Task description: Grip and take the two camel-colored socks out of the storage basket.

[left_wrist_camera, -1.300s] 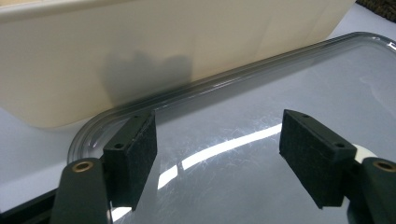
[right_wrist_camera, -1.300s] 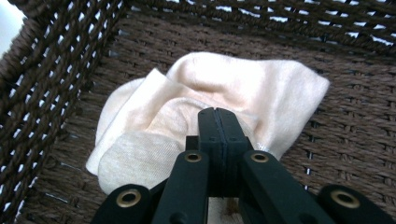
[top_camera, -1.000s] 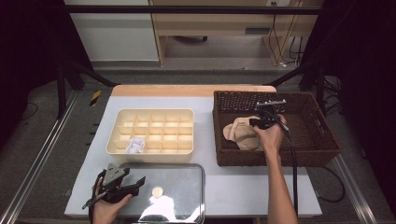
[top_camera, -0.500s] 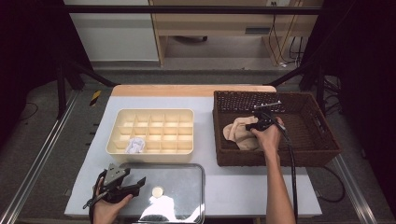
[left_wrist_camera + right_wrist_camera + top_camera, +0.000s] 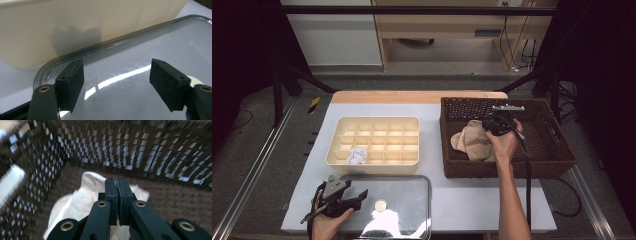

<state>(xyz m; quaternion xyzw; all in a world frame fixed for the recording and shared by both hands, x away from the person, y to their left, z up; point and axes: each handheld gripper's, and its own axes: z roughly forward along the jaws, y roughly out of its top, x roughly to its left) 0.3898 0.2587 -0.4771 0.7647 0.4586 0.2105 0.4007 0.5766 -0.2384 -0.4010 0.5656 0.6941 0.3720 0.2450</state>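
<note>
Beige cloth point(image 5: 472, 141): lain bunched in the brown wicker basket point(image 5: 557, 150), toward its left wall. No lettering is legible. Right gripper point(image 5: 116, 182): jaws just closed, pressed together above the cloth. Left gripper point(image 5: 116, 77): jaws spread over the clear tray point(image 5: 160, 35).

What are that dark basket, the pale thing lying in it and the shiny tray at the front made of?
The basket looks like dark brown woven wicker or rattan: the right gripper view shows a checkered weave with light coming through. The pale thing seems to be soft beige cloth, crumpled and matte. The tray looks like clear, glossy plastic or glass, with bright glare and a ridged rim.
</note>
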